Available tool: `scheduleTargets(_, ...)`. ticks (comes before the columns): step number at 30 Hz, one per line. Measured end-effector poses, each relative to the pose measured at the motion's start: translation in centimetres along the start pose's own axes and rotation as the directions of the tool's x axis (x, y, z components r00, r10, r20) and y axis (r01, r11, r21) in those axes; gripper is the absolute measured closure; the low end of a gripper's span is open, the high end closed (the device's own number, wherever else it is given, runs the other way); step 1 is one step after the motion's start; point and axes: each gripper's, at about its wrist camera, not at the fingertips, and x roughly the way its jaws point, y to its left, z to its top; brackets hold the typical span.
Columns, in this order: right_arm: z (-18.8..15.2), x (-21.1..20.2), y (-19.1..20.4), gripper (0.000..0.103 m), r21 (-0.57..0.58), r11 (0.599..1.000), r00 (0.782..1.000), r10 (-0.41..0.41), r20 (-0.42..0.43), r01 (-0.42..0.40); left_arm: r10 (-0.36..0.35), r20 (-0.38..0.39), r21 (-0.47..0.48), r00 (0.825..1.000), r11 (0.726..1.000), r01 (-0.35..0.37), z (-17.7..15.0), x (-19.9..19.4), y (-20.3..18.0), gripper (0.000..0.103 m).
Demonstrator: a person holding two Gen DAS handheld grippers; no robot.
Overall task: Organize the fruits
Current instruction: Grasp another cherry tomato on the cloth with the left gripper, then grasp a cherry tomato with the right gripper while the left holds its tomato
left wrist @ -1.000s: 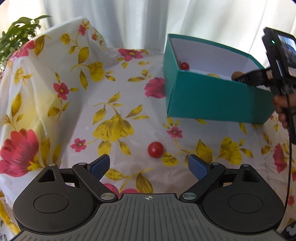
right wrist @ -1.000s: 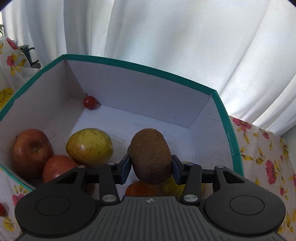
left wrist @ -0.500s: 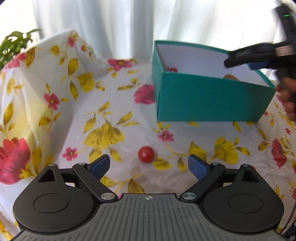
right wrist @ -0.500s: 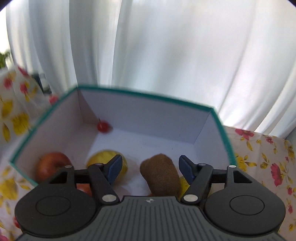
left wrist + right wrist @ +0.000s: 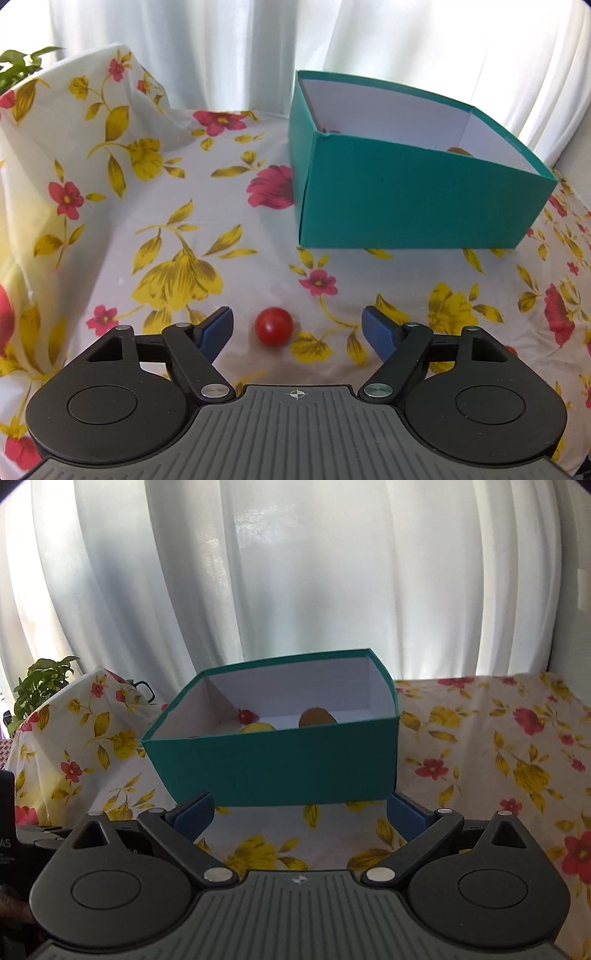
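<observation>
A small red tomato (image 5: 274, 326) lies on the flowered cloth between the blue pads of my left gripper (image 5: 297, 329), nearer the left pad; the jaws are closing and neither pad touches it. Behind it stands the teal box (image 5: 413, 199). My right gripper (image 5: 299, 813) hangs back from the teal box (image 5: 273, 764), its jaws opening wide with nothing between them. Inside the box I see the brown kiwi (image 5: 317, 717), a yellow fruit (image 5: 258, 727) and a small red tomato (image 5: 246, 715); the rest is hidden by the front wall.
The flowered cloth (image 5: 177, 229) covers the whole surface and rises in a hump at the back left (image 5: 74, 110). White curtains (image 5: 295, 572) hang behind. A green plant (image 5: 40, 685) stands at the far left. The other hand's device (image 5: 7, 834) shows at the left edge.
My right gripper opened, dropped the kiwi into the box and pulled back away from it. My left gripper sank toward the red tomato and its pads narrowed around it.
</observation>
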Motion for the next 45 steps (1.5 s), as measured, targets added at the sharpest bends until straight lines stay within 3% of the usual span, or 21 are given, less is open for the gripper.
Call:
scheduleTargets(6, -1.4, -0.3, -0.3, 0.003, 0.027, 0.999, 1.000, -0.025, -0.014, 0.025, -0.032, -0.015, 0.020, 0.999, 0.999, 0.032, 0.1, 0.9, 0.1, 0.026)
scheduleTargets(13, -2.0, -0.2, -0.4, 0.003, 0.034, 0.998, 0.998, -0.042, -0.045, 0.044, -0.023, -0.077, 0.022, 0.997, 0.999, 0.025, -0.3, 2.4, 0.6, 0.039)
scheduleTargets(17, -2.2, -0.1, -0.2, 0.003, 0.018, 0.998, 0.997, -0.063, -0.052, 0.064, -0.037, -0.075, 0.002, 0.997, 0.999, 0.037, -0.2, 2.6, 1.0, 0.049)
scheduleTargets(18, -2.1, -0.1, -0.2, 0.003, 0.013, 0.998, 0.996, -0.066, -0.054, 0.067, -0.034, -0.074, 0.006, 0.997, 0.999, 0.035, -0.2, 2.6, 1.0, 0.053)
scheduleTargets(20, -2.2, 0.0, -0.1, 0.003, 0.004, 0.997, 0.996, -0.072, -0.055, 0.072, -0.033, -0.077, 0.011, 0.997, 0.999, 0.034, -0.1, 2.6, 1.0, 0.073)
scheduleTargets(21, -2.2, 0.1, 0.0, 0.003, -0.003, 0.997, 0.996, -0.075, -0.057, 0.075, -0.040, -0.081, 0.007, 0.996, 0.999, 0.041, 0.0, 2.5, 1.2, 0.076)
scheduleTargets(26, -2.8, 0.7, 1.1, 0.008, -0.076, 0.992, 0.992, -0.105, -0.070, 0.100, -0.078, -0.071, -0.001, 0.994, 0.997, 0.078, 0.1, 1.3, 1.0, 0.076)
scheduleTargets(30, -4.1, 1.9, 2.3, 0.020, -0.140, 0.986, 0.987, -0.111, -0.120, 0.094, -0.124, -0.047, 0.004, 0.991, 0.992, 0.125, 0.4, -0.6, 0.1, 0.076)
scheduleTargets(32, -5.0, 2.8, 2.9, 0.031, -0.158, 0.985, 0.983, -0.090, -0.162, 0.064, -0.144, -0.047, 0.009, 0.988, 0.989, 0.145, 0.5, -1.3, -0.4, 0.076)
scheduleTargets(34, -5.8, 3.7, 3.4, 0.048, -0.173, 0.984, 0.975, -0.072, -0.208, 0.035, -0.167, -0.044, 0.019, 0.985, 0.986, 0.168, 0.4, -2.0, -0.9, 0.076)
scheduleTargets(45, -7.1, 5.9, 4.0, 0.072, -0.193, 0.981, 0.957, -0.060, -0.284, 0.005, -0.183, -0.058, 0.014, 0.981, 0.983, 0.184, -0.5, -3.3, -1.3, 0.076)
